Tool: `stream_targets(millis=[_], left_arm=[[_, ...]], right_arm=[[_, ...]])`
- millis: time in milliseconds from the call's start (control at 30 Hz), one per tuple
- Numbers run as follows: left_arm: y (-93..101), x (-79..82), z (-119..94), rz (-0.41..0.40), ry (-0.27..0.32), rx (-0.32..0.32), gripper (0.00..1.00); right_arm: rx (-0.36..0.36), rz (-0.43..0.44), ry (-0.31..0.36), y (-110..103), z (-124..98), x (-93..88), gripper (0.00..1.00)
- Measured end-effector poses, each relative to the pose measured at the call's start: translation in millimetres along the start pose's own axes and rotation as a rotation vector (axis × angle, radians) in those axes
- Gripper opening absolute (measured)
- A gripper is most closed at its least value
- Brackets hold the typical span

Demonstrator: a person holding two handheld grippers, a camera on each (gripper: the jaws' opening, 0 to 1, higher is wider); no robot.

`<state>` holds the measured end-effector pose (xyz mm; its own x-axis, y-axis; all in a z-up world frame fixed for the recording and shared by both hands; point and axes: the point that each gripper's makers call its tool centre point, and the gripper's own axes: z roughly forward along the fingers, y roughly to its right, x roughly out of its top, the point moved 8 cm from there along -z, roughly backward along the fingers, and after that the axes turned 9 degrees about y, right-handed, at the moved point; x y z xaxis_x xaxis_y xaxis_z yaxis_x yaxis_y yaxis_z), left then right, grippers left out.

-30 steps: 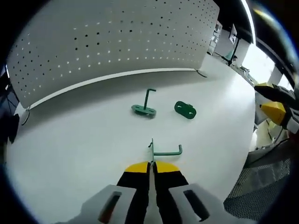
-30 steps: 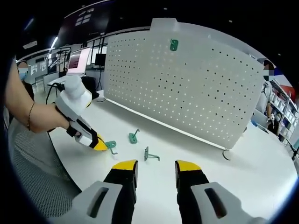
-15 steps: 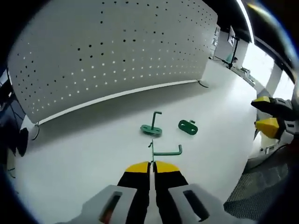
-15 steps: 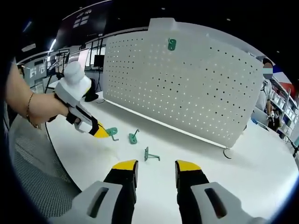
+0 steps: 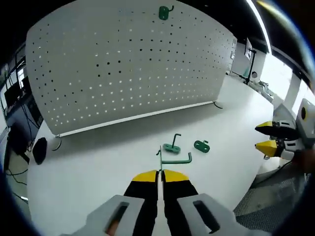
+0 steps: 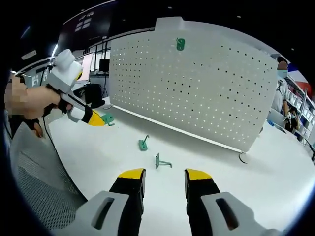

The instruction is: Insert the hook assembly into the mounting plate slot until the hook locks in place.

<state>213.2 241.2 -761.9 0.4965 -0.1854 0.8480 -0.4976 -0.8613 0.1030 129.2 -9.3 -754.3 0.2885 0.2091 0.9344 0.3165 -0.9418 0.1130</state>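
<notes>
Your left gripper (image 5: 161,173) had its jaws pinched on the hook assembly (image 5: 173,158), lifted above the table (image 5: 98,157); your right gripper (image 6: 163,176) gaped, holding nothing. Carrying step, I judged; next, align it with the mounting plate (image 5: 164,13) high on the pegboard (image 5: 123,69).

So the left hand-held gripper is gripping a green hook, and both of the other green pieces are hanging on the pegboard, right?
Not quite. The left hand-held gripper does grip a green hook, but the right gripper view shows the other two green pieces lying on the white table.
</notes>
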Motion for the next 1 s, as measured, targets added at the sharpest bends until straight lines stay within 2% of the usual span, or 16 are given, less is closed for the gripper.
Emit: stream_targets(millis=[200,567,600,633,667,867,1000], left_arm=[[3.1,-3.8,-22,-0.015,0.016,-0.008,0.02],[16.8,-12.2,-46,-0.079,0.058,-0.035,0.02],[17.6,-13.3,-47,-0.086,0.060,-0.037,0.02],[18.4,-14.1,-49,-0.092,0.065,-0.038,0.02],[19.1,-14.7,-51,-0.096,0.069,-0.039,0.02],[17.3,-18.9,-62,-0.127,0.088,-0.038,0.02],[16.7,-19.9,-64,-0.137,0.092,-0.040,0.01]], right_arm=[[0.013,-0.016,-0.003,-4,0,-0.2,0.29],[0.033,-0.002,-0.034,-5,1,-3.0,0.29],[0.039,-0.024,-0.040,-6,1,-2.9,0.29],[0.022,-0.087,-0.031,-3,-1,1.6,0.29],[0.022,-0.105,0.006,-4,-2,6.5,0.29],[0.095,0.051,0.026,-21,-5,18.7,0.31],[0.158,0.078,0.035,-37,0,26.6,0.31]])
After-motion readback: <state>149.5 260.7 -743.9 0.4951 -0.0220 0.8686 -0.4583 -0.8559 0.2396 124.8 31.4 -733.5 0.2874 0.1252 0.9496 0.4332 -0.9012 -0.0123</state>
